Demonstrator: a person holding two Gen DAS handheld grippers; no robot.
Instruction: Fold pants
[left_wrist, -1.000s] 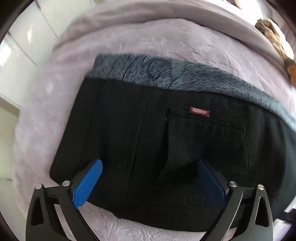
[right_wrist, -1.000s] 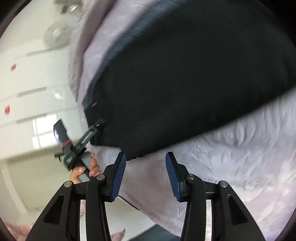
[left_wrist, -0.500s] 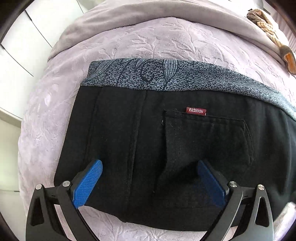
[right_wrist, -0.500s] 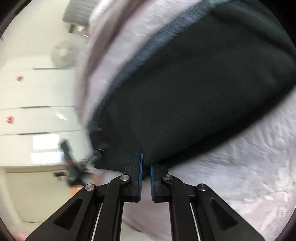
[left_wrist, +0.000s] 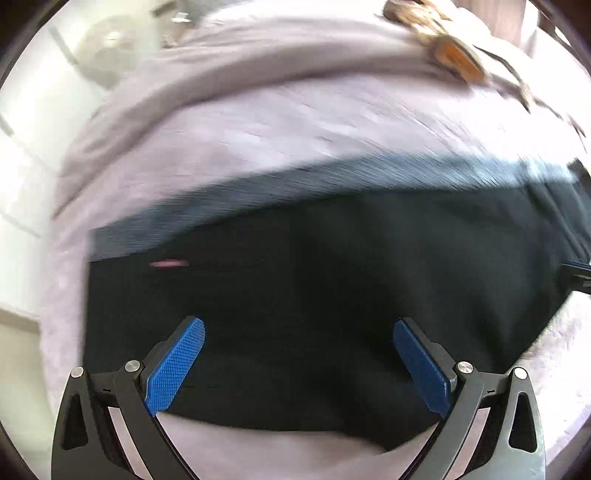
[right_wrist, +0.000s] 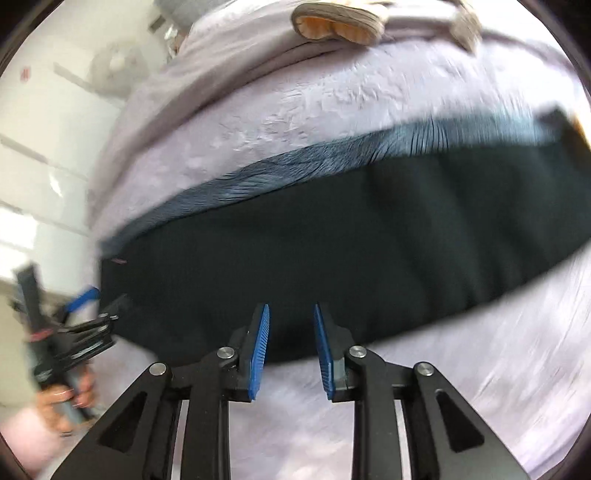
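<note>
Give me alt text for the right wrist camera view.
Black pants with a grey-blue patterned band lie flat on a lilac bedspread. The right gripper hovers over their near edge, jaws slightly apart, holding nothing. The left gripper shows blurred at far left.

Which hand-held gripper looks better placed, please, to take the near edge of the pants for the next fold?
Probably the right hand-held gripper: its narrowly parted jaws, just opening, straddle the near edge of the black pants. The left hand-held gripper hangs wide open over the middle of the cloth.
</note>
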